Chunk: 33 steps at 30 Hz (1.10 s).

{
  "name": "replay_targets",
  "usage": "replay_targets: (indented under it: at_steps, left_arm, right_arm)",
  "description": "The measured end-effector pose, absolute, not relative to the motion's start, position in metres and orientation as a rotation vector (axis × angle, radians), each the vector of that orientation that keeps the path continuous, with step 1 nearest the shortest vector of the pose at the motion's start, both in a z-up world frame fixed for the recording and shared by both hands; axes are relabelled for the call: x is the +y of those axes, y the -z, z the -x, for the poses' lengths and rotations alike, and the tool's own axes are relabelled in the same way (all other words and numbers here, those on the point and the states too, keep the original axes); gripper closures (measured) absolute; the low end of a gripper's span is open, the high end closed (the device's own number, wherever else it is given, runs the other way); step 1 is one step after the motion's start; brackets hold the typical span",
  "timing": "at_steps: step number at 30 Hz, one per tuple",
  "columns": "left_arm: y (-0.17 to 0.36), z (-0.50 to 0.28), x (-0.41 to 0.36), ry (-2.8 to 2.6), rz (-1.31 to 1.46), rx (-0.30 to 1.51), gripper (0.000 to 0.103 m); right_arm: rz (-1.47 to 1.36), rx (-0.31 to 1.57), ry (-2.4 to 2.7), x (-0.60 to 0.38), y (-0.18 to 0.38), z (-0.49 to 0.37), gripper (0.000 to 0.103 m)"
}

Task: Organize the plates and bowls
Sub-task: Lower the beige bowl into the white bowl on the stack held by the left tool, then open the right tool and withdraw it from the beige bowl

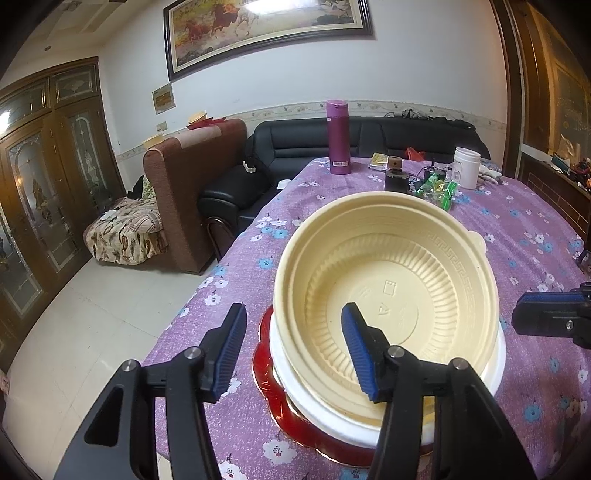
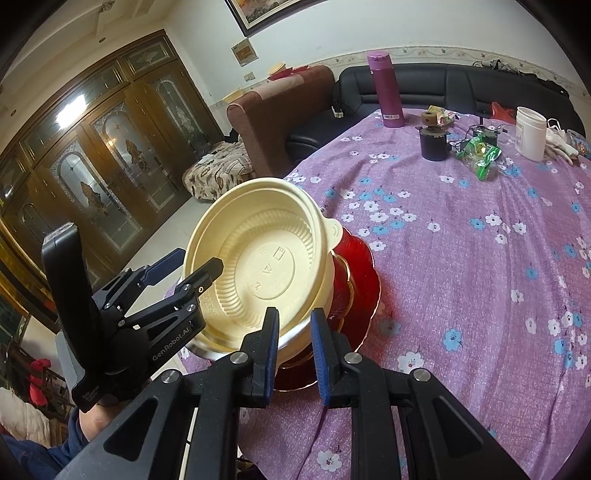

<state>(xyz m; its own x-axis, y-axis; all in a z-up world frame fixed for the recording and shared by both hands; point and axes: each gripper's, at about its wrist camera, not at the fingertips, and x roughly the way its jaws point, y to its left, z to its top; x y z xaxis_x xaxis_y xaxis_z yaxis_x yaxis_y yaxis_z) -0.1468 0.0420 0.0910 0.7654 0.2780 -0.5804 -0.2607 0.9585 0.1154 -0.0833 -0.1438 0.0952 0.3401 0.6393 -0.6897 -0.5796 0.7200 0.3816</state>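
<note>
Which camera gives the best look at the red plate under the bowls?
The right wrist view: the red plate shows its far rim beside the cream bowl and more at the near edge. The left wrist view shows only its left and near rim under the white bowl.

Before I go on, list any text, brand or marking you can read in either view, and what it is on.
"GenRobot.AI": white print on the body of the left gripper, right wrist view.
Small white print lower on that gripper's handle: too small to read.
Moulded marks on the cream bowl bottom: a square and some symbols, not legible.
Label on the purple flask: blurred.
Label on the white jar: blurred.
Wall notice under the horse painting: blurred.
</note>
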Motion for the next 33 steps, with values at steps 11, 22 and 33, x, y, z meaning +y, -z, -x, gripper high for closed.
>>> replay_targets:
  at_steps: [11,22,33]
  left_arm:
    - [-0.093,0.152,0.036,-0.297,-0.032,0.626,0.050]
    - [-0.100,0.180,0.035,-0.296,0.003,0.572,0.039]
    - [-0.106,0.230,0.010,-0.263,-0.016,0.439,0.000]
  right_arm:
    - [-0.081,0.931,-0.787,-0.149,-0.094,0.090,0.083]
    - [-0.087,0.917,-0.754,-0.159,-0.088,0.106,0.072]
    - [-0.039,0.829,-0.662,-0.175,-0.089,0.142,0.047]
